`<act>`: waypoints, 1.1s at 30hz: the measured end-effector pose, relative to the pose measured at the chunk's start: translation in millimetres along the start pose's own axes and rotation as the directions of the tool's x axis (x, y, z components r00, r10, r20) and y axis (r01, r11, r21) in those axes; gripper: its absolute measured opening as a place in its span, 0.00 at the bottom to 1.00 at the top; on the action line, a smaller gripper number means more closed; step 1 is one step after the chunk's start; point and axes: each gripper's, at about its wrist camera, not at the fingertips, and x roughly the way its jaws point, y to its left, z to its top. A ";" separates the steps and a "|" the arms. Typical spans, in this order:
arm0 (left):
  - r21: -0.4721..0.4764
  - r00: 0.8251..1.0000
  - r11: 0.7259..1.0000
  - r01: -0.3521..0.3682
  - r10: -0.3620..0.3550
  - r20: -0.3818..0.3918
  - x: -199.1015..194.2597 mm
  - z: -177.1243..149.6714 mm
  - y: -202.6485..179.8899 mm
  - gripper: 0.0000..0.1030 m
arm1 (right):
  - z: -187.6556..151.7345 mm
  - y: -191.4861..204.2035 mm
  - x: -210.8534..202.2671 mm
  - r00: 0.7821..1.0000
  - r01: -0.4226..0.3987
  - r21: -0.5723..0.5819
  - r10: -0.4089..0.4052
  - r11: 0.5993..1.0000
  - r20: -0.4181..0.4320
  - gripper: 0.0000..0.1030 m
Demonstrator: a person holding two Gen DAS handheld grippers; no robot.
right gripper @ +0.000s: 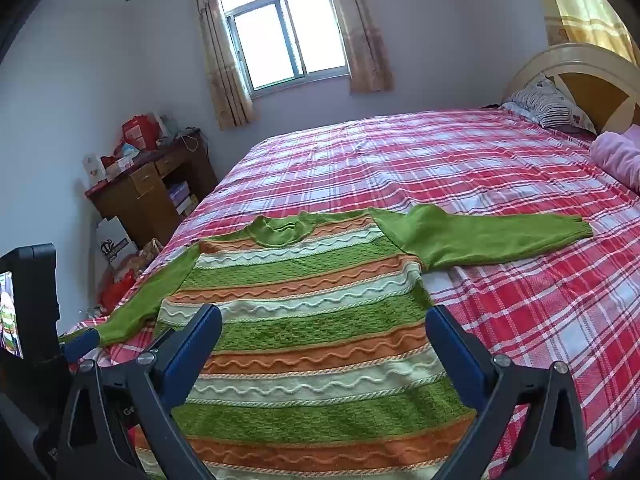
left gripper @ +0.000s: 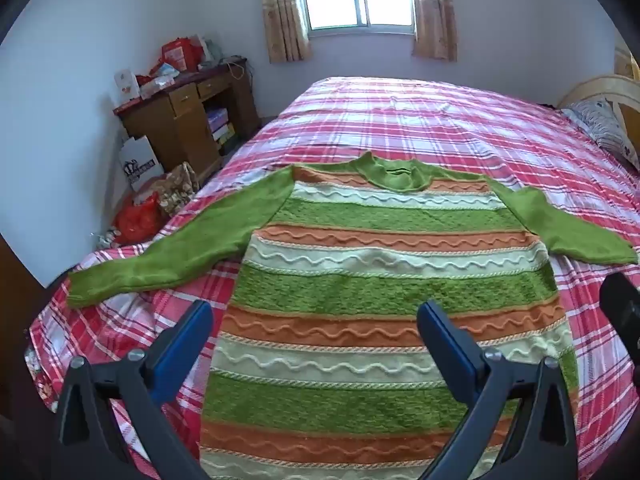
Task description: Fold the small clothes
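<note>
A small knitted sweater (left gripper: 384, 288) (right gripper: 304, 320) with green, orange and pale wavy stripes lies flat and face up on the bed, collar away from me. Both green sleeves are spread out: the left sleeve (left gripper: 176, 248) reaches toward the bed's left edge, the right sleeve (right gripper: 480, 236) stretches out to the right. My left gripper (left gripper: 316, 320) hovers open above the sweater's lower body, nothing between its blue fingers (left gripper: 192, 340). My right gripper (right gripper: 324, 324) hangs open over the same area, also holding nothing. The other gripper's blue fingertip (right gripper: 82, 342) shows at the right wrist view's left edge.
The bed (left gripper: 440, 128) has a red and white plaid sheet. A striped pillow (right gripper: 548, 104) and a pink bundle (right gripper: 616, 156) lie by the headboard (right gripper: 592, 76). A cluttered wooden desk (left gripper: 188, 116) with bags (left gripper: 140, 212) on the floor stands left of the bed.
</note>
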 end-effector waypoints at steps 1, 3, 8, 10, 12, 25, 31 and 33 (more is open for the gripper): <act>-0.007 1.000 1.000 0.000 0.000 -0.006 0.5 -0.3 -0.3 1.00 | 0.1 -0.6 0.6 1.000 -0.004 0.004 0.004 1.000 -0.003 0.99; -0.011 1.000 1.000 0.011 -0.011 -0.013 0.7 -1.8 -2.7 1.00 | 0.5 -2.6 1.3 1.000 -0.006 0.011 0.006 1.000 -0.004 0.99; -0.037 0.997 0.998 0.056 -0.058 -0.054 10.8 -7.5 -1.7 1.00 | -2.0 -1.1 3.6 1.000 0.014 -0.013 -0.014 1.000 0.005 0.99; -0.033 0.998 0.999 0.042 -0.044 -0.048 9.3 -6.4 -1.8 1.00 | -3.2 -1.8 8.5 1.000 0.017 -0.013 -0.017 1.000 -0.009 0.99; -0.034 0.998 0.998 0.045 -0.047 -0.039 8.8 -9.1 3.7 1.00 | -4.5 -1.4 9.1 1.000 0.018 -0.015 -0.018 1.000 -0.012 0.99; -0.053 0.997 0.997 0.052 -0.054 -0.049 9.9 -10.8 6.7 1.00 | -6.1 2.7 10.5 0.999 0.037 -0.034 -0.038 0.999 -0.015 0.99; -0.055 0.997 0.997 0.052 -0.055 -0.049 9.3 -10.6 6.4 1.00 | -6.1 3.7 13.4 0.999 0.045 -0.049 -0.047 0.998 -0.028 0.99; -0.053 0.997 0.997 0.053 -0.055 -0.048 9.2 -10.8 6.8 1.00 | -6.7 3.7 14.7 0.998 0.050 -0.054 -0.052 0.997 -0.034 0.99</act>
